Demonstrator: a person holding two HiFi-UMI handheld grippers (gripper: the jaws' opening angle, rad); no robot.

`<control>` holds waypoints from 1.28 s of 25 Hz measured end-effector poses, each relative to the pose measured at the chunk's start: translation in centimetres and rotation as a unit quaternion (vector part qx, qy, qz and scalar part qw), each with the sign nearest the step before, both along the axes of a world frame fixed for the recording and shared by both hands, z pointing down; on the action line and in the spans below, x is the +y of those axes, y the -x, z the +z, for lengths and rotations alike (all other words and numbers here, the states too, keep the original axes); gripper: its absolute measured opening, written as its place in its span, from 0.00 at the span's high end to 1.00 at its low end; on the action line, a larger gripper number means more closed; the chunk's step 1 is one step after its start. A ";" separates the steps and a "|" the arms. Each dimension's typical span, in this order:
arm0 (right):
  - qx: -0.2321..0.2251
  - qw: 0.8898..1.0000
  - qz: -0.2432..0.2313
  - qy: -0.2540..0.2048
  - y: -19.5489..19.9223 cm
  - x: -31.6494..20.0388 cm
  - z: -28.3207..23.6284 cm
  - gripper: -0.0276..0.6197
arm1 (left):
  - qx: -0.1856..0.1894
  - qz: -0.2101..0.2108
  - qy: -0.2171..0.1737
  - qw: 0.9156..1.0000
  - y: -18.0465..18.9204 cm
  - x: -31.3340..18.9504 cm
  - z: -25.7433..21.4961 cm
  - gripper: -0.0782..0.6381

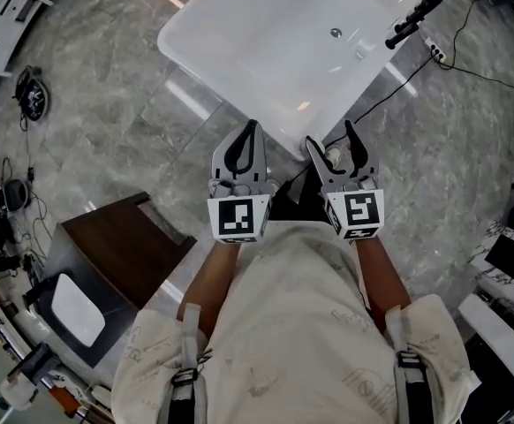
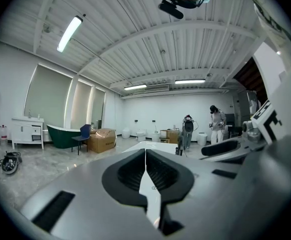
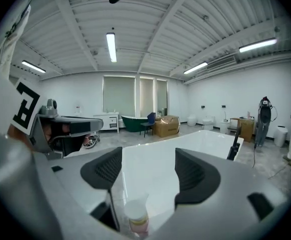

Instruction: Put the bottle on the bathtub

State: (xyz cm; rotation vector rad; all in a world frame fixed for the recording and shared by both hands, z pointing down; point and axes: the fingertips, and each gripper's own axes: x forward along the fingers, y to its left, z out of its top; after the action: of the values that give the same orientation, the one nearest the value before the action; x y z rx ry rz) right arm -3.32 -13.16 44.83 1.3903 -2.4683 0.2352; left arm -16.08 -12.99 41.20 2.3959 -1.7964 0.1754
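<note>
White-capped bottle (image 3: 135, 216), base cut off

Grey marble floor (image 1: 107, 122), white walls (image 2: 160, 111), ribbed ceiling (image 3: 150, 29) with strip lights (image 3: 110, 46).

Only the top of the bottle (image 3: 136, 216) shows, its base cut off below; the bathtub (image 1: 239, 42) overruns the upper edge.
</note>
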 end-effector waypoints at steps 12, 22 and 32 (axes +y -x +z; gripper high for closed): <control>-0.048 0.981 0.047 -0.180 -2.4 -4.1 -13.9 0.51 | -0.029 0.001 -0.107 0.994 0.6 -1.9 -10.5 0.88; -0.048 0.975 0.055 -0.209 -3.3 -4.3 -16.9 0.51 | -0.020 -0.003 -0.131 0.991 -0.1 -1.8 -12.9 0.88; -0.051 0.974 0.076 -0.209 -4.3 -4.3 -17.3 0.62 | -0.018 -0.006 -0.136 0.991 0.0 -1.9 -13.7 0.88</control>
State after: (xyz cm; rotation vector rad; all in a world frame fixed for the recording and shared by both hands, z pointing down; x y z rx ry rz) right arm 1.02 -17.42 27.51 1.7760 -2.5982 -0.2003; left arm -16.04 -14.88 27.52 2.5747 -1.9630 -0.0309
